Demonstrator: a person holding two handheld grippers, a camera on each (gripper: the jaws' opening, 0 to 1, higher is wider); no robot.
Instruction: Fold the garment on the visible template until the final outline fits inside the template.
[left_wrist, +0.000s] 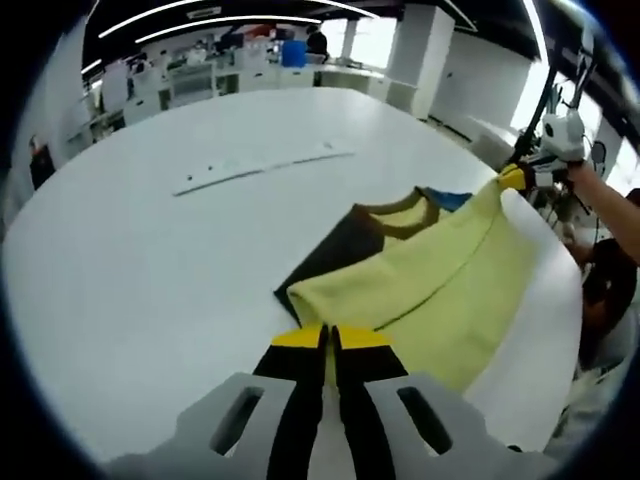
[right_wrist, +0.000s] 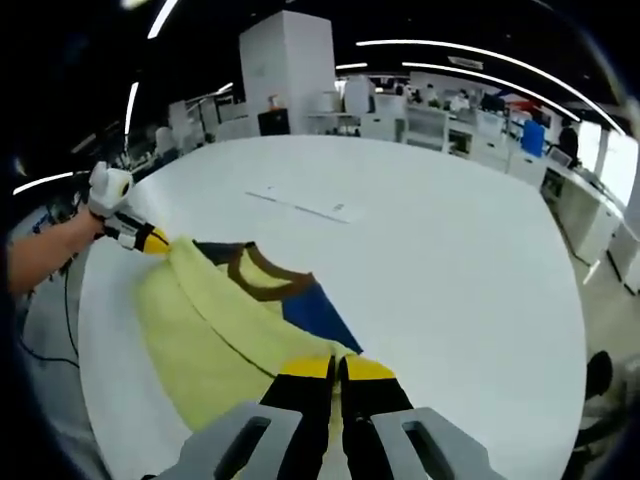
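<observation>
A yellow garment (left_wrist: 440, 280) with a brown collar (left_wrist: 405, 215) lies on the white table (left_wrist: 150, 270). A dark brown part (left_wrist: 335, 255) and a blue part (left_wrist: 450, 198) lie flat beside the collar. My left gripper (left_wrist: 330, 338) is shut on the yellow hem at the near end. My right gripper (left_wrist: 513, 178) pinches the same yellow edge at the far end, lifting it into a fold. In the right gripper view, my right gripper (right_wrist: 337, 368) is shut on the yellow cloth (right_wrist: 200, 340) next to the blue part (right_wrist: 315, 315), and the left gripper (right_wrist: 150, 240) holds the far corner.
A thin white strip (left_wrist: 265, 165) lies flat on the table beyond the garment, also the strip (right_wrist: 300, 207) in the right gripper view. The person's forearm (left_wrist: 610, 210) reaches over the table edge. Desks and shelves (right_wrist: 440, 120) stand behind the table.
</observation>
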